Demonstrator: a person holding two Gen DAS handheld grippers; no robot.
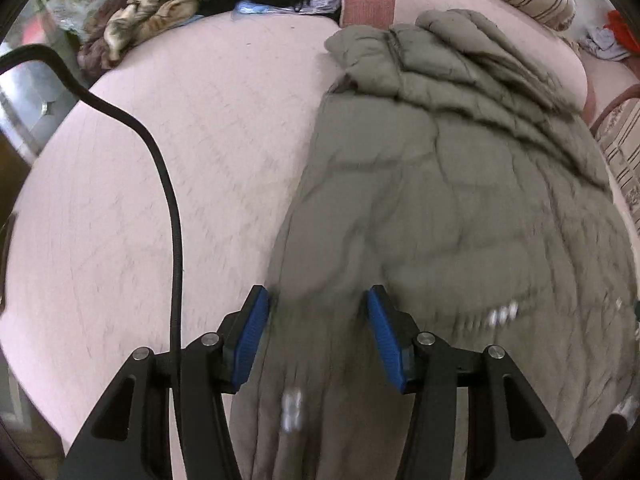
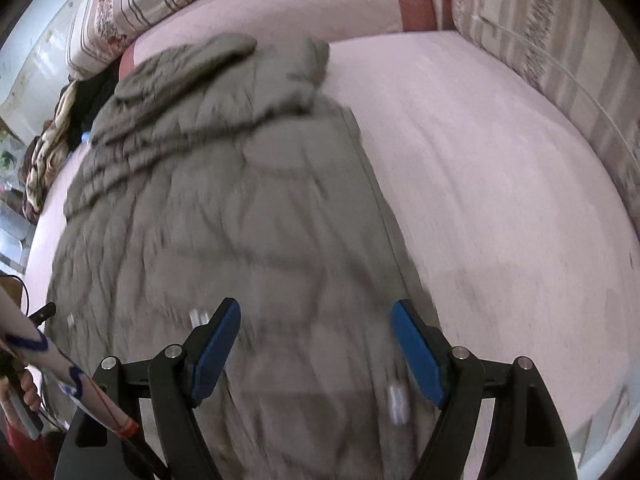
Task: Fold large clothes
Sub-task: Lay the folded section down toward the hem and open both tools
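Jacket (image 1: 440, 208) lies lengthwise on the bed (image 1: 180, 160), hood farthest away, beneath both grippers' spread, empty fingers (image 2: 416, 352).

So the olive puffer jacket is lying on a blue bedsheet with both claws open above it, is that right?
Not quite: the bedsheet is pale pink, not blue, as both wrist views show. The rest holds: the olive puffer jacket lies on it, and the left claw and right claw are open above it, gripping nothing.
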